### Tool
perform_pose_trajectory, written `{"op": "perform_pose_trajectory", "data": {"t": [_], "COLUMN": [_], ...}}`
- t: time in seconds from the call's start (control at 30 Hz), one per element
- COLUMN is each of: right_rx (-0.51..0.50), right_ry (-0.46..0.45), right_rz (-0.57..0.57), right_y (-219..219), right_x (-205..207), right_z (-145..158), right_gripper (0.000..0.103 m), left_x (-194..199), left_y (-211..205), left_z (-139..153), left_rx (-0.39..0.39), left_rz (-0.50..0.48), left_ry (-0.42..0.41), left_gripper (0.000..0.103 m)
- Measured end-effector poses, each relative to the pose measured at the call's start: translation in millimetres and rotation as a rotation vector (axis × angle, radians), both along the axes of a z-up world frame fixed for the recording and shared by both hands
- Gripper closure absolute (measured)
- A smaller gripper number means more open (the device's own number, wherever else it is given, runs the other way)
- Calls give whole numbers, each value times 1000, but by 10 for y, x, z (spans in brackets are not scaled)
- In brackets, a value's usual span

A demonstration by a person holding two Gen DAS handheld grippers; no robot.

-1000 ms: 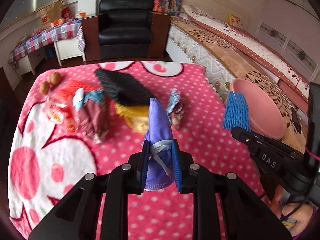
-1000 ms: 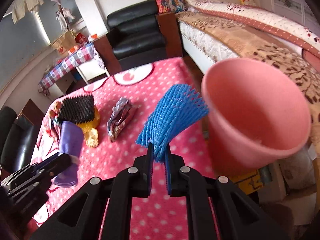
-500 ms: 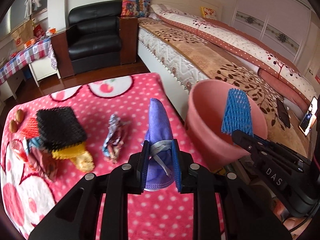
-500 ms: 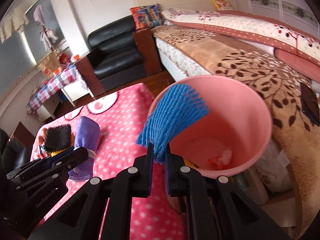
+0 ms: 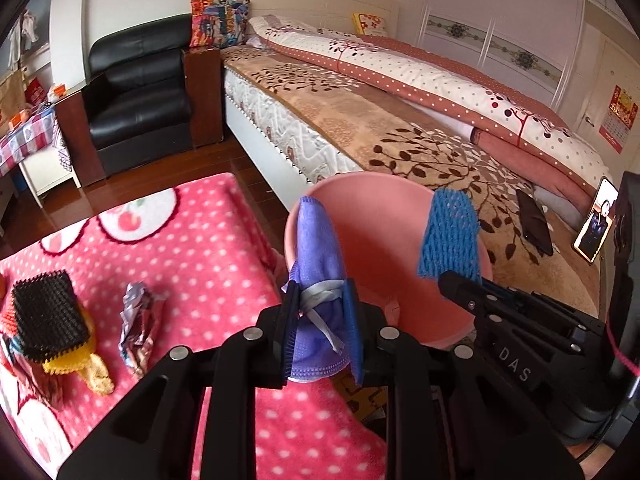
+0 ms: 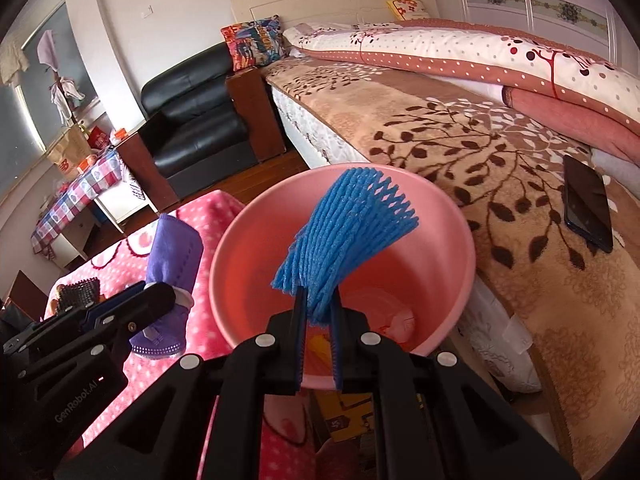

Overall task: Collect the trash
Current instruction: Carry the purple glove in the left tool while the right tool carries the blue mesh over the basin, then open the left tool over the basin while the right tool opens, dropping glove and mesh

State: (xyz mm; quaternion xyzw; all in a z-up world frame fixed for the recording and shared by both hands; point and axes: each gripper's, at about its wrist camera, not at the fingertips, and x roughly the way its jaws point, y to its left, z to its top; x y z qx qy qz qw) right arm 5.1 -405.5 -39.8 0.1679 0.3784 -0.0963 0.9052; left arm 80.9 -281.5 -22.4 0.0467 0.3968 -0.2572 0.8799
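- We tilt our left gripper (image 5: 320, 316) downward, jaws clamping a folded purple mask (image 5: 318, 248) at the pink bucket's (image 5: 384, 280) nine o'clock rim.
- Our right gripper (image 6: 318, 316) angles down, pinching blue foam netting (image 6: 348, 236) above the bucket's middle.

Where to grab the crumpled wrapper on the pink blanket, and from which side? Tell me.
Grip the crumpled wrapper across its narrow middle, coming down from above. It lies flat and long on the pink blanket, running toward and away from the left camera, so jaws set crosswise should span it. The black foam net sits apart to its left, leaving room for the fingers on both sides.
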Motion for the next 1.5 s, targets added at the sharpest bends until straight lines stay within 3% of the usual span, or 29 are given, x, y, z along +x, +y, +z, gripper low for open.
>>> {"op": "perform_pose_trajectory", "data": {"t": [0.53, 0.97, 1.13, 1.5], "right_rx": [0, 16, 28, 15], "right_ry": [54, 89, 100, 67], "right_rz": [-36, -23, -18, -2], "right_y": [-302, -337, -350, -257], "right_x": [175, 289, 300, 209], "right_z": [-213, -367, -405, -296], "right_gripper": [93, 90, 78, 70], "left_x": [204, 361, 396, 268], "left_y": [-338, -358, -313, -194], "left_z": [-162, -333, -352, -190], "left_rx": [-68, -62, -68, -111], "left_rz": [-102, -78, -73, -72], "left_ry": [36, 84, 98, 63], "left_gripper": [81, 76, 69, 69]}}
